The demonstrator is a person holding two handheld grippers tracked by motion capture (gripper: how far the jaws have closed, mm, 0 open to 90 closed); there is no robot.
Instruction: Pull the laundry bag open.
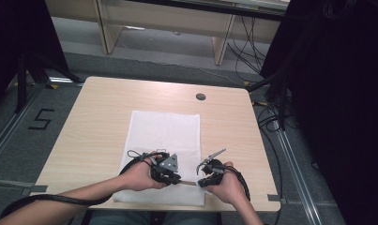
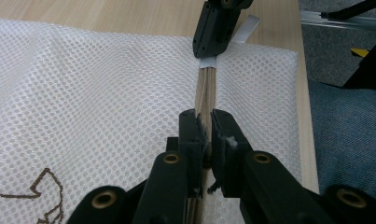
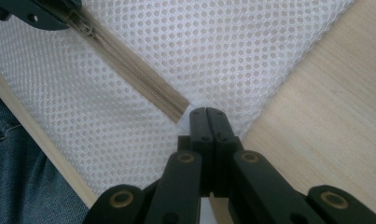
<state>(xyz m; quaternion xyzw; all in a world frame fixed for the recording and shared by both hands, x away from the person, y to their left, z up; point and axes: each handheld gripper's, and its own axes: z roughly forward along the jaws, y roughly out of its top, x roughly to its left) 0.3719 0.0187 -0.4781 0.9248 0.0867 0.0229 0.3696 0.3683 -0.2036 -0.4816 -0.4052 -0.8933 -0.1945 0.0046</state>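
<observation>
- A white mesh bag is lying flat on the desk, with its near end reaching right to the desk's near edge, under both sets of fingers.
- The left gripper is pinching the bag's tan zipper; its fingers are sitting almost together, one on each side of the zipper line.
- The right gripper is pressing its fingers fully together at the end of the zipper, on the bag's edge; what exactly they are clamping there is hard to tell.
- The two grippers are facing each other along the zipper, with a short stretch of it running between their fingertips.
- Just beyond the right fingers, the bag's edge is giving way to bare wood.
- Ahead of the fingers, most of the bag and the far half of the desk are lying open, with a small round hole near the far edge.
- In the right gripper view, the desk's near edge is running just beside the bag, with blue denim below it.
</observation>
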